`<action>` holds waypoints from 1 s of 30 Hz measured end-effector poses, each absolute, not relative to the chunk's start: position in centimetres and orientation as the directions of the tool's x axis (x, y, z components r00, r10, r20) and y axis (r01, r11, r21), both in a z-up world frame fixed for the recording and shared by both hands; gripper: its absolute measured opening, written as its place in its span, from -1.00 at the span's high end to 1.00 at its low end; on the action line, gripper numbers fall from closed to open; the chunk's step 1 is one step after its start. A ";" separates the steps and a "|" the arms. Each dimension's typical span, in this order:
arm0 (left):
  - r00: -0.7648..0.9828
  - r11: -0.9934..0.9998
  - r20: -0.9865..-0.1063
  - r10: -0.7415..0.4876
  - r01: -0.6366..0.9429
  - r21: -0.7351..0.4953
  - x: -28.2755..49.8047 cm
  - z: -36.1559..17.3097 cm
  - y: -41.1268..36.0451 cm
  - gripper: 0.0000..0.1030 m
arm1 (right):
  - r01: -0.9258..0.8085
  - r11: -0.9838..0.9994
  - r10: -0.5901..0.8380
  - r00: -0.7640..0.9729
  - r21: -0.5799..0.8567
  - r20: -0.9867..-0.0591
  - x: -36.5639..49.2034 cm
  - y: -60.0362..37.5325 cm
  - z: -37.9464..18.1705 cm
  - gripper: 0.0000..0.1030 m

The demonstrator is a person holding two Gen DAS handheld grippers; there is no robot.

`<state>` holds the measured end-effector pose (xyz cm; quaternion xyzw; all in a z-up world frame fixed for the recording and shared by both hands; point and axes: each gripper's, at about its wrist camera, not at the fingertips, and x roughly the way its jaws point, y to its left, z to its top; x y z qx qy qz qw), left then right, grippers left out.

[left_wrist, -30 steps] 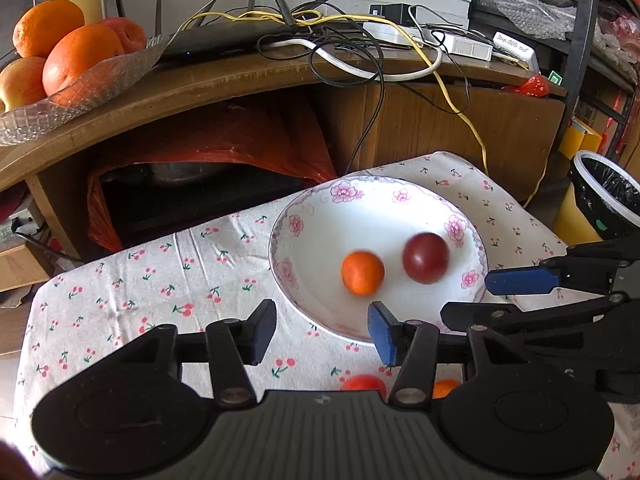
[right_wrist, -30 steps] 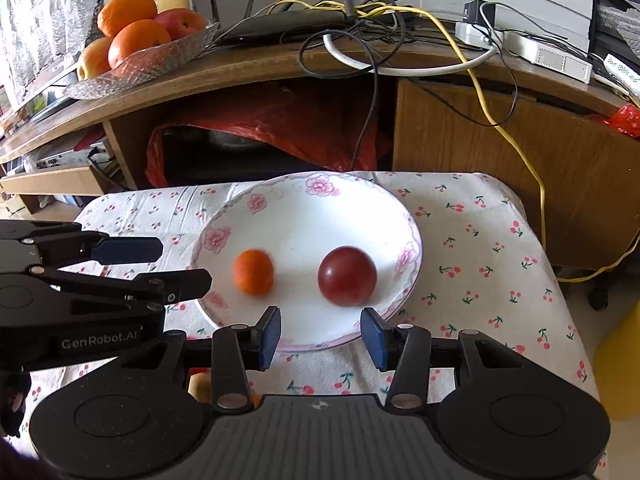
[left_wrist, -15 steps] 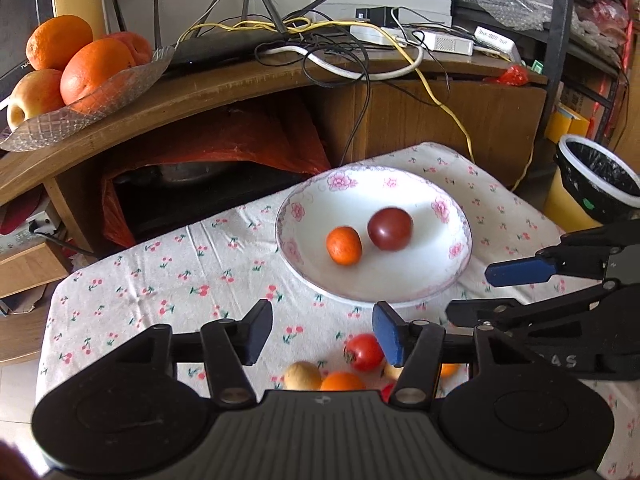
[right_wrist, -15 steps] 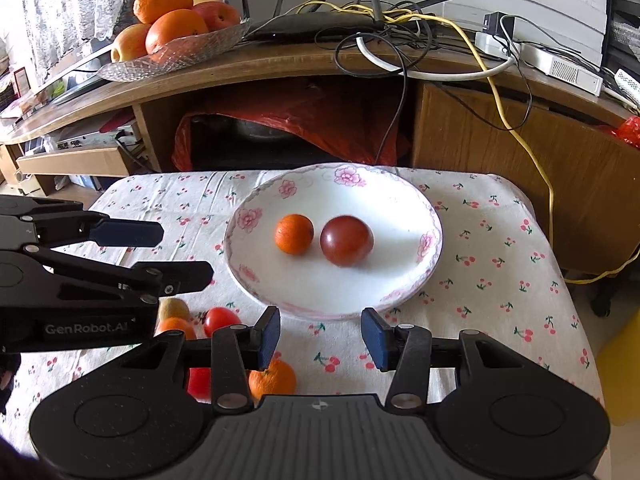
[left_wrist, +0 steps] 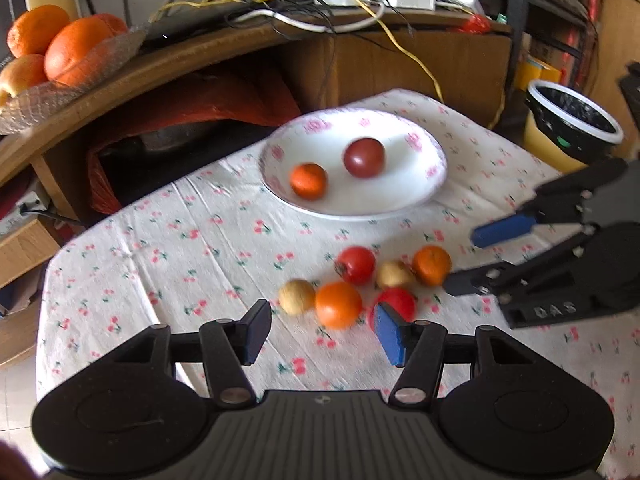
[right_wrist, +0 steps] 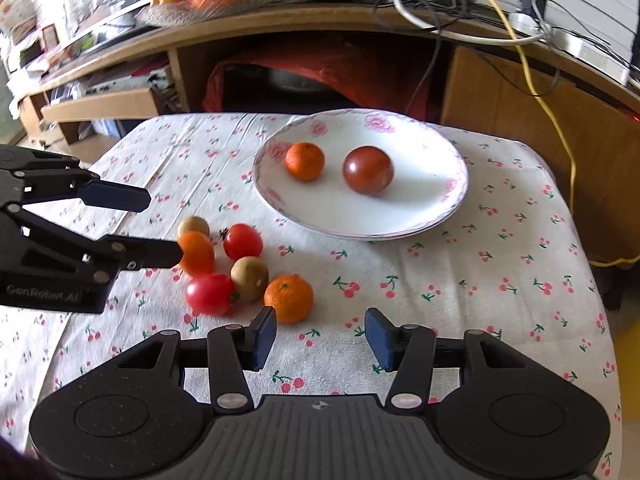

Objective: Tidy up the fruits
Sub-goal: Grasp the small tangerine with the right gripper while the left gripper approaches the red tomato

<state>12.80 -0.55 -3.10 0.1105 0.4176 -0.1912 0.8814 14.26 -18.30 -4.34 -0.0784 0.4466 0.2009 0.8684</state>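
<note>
On table, 6 o'clock of plate (right_wrist: 452,204) | loose fruit cluster (right_wrist: 244,268) | left gripper (left_wrist: 320,332), right gripper (right_wrist: 320,334) both released, jaws just widened, nothing between | centre one fruit, then clench gently.

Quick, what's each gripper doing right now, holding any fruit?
Left gripper: open, holding nothing.
Right gripper: open, jaws just widened, nothing between them.

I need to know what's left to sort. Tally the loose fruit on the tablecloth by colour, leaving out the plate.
Small round orange fruits: 2
Small red tomatoes: 2
Small tan-brown round fruits: 2
Total: 6
</note>
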 end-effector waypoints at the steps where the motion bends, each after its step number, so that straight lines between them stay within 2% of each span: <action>1: 0.573 0.899 -0.781 -0.249 0.437 0.034 12.6 -3.2 -0.6 -0.26 | -0.426 0.903 0.284 0.514 0.047 -0.809 14.3 -18.2 -4.4 0.11; 14: 0.520 0.857 -0.802 -0.294 0.515 0.020 11.7 -4.4 -1.6 -0.26 | -0.474 0.880 0.292 0.497 0.026 -0.817 15.8 -16.6 -5.4 0.10; 23: 0.500 0.831 -0.796 -0.341 0.557 -0.006 11.5 -4.4 -2.5 -0.26 | -0.469 0.882 0.288 0.491 0.030 -0.822 15.8 -16.7 -5.2 0.51; 30: 0.485 0.802 -0.792 -0.371 0.598 -0.010 12.1 -4.9 -3.8 -0.25 | -0.436 0.899 0.281 0.483 0.050 -0.829 15.7 -17.6 -4.9 0.54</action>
